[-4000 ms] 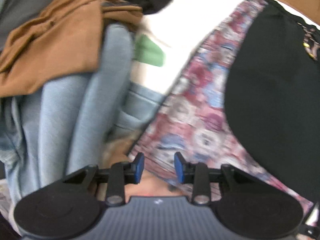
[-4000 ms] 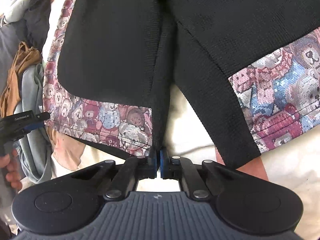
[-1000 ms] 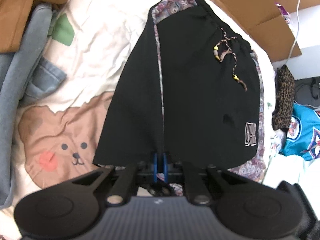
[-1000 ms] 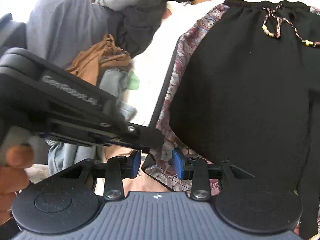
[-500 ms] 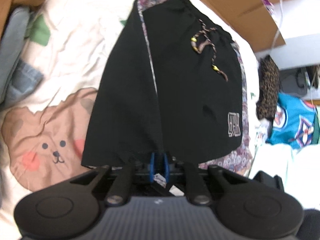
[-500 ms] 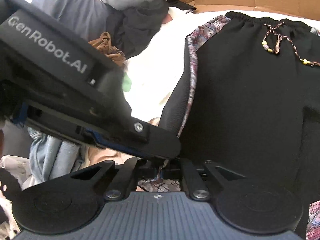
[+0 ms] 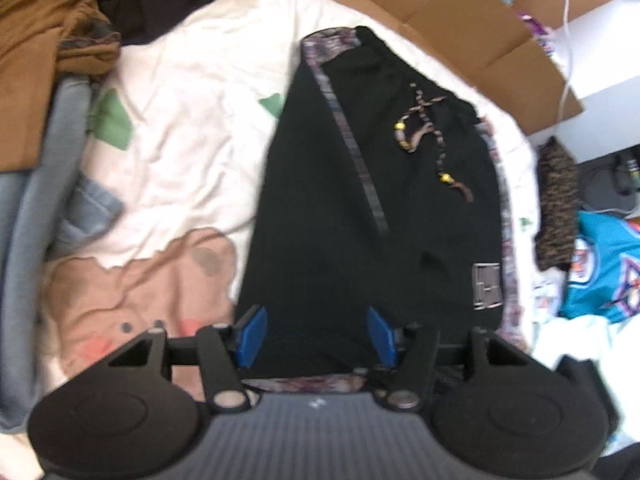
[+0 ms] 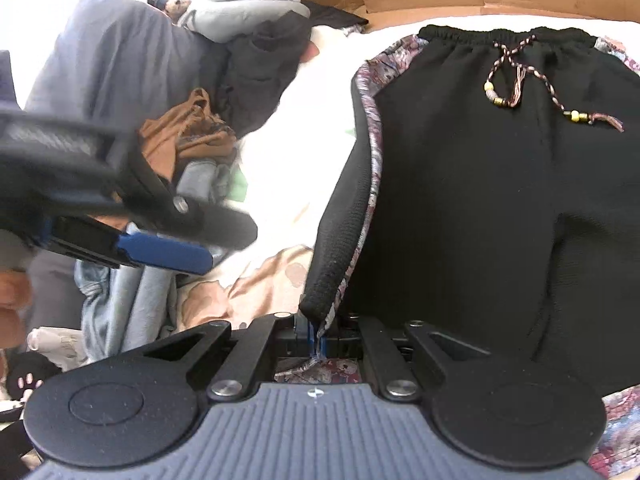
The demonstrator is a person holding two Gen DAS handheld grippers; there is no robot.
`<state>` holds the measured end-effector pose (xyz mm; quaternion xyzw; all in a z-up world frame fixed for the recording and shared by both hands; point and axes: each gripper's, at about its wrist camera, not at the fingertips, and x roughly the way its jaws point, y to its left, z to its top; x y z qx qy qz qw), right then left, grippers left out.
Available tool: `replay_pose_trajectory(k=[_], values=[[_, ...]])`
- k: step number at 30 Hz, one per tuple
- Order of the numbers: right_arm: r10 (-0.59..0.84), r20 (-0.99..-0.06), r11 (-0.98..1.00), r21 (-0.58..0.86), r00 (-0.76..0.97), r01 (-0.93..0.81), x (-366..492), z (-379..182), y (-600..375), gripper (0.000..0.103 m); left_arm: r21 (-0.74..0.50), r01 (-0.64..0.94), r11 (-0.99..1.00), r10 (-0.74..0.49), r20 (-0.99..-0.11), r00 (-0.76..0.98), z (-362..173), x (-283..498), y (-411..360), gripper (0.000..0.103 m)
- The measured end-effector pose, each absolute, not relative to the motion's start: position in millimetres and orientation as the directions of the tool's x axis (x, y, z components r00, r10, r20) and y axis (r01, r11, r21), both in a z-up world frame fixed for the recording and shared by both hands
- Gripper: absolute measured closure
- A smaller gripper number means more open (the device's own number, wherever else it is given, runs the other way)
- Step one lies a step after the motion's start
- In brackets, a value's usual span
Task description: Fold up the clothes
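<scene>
I see a bed covered by a white blanket [image 7: 192, 92] printed with a tan bear face and green patches. On it lie the black shorts [image 7: 340, 220], folded lengthwise, with a heap of jeans [image 7: 24, 240] and a brown garment [image 7: 36, 32] along its left edge.

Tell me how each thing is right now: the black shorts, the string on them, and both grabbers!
Black knit shorts with teddy-print side panels: lying on the bedsheet, one side folded over, its hem corner pinched.
Braided beaded drawstring: tied, ends loose on the fabric.
Left gripper: fingers wide open, holding nothing.
Right gripper: fingers shut on the shorts' hem.
White bear-print bedsheet: spread out, wrinkled.
</scene>
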<state>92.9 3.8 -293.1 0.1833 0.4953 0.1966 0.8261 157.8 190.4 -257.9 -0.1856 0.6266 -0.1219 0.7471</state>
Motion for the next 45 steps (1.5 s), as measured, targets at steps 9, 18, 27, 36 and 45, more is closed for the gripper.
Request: replay_pose_trajectory(k=[9,18,27,36,45], values=[[0.493,-0.739,0.861,0.491,0.460,-0.133,89,-265,-34,0.102,-0.289,-0.088,0.953,-0.266,-0.941,0.207,-256,155,178,0.043],[0.447,-0.749,0.881,0.464,0.490,-0.094,86,-246,-98,0.102,-0.234,-0.147,0.961,-0.200,-0.955,0.218,-269,138,149,0.043],[0.410,-0.742,0.888,0.458,0.531,-0.046,91,-231,-161,0.103,-0.192,-0.200,0.961,-0.152,-0.968,0.199,-287,123,125,0.043],[0.347,-0.768,0.900,0.434,0.539,0.038,84,-235,-210,0.103,-0.134,-0.164,0.977,-0.111,-0.984,0.140,-311,112,97,0.043],[0.264,-0.806,0.894,0.411,0.529,0.181,66,-256,-269,0.103,-0.125,-0.196,0.973,-0.116,-0.992,0.058,-350,90,70,0.044]])
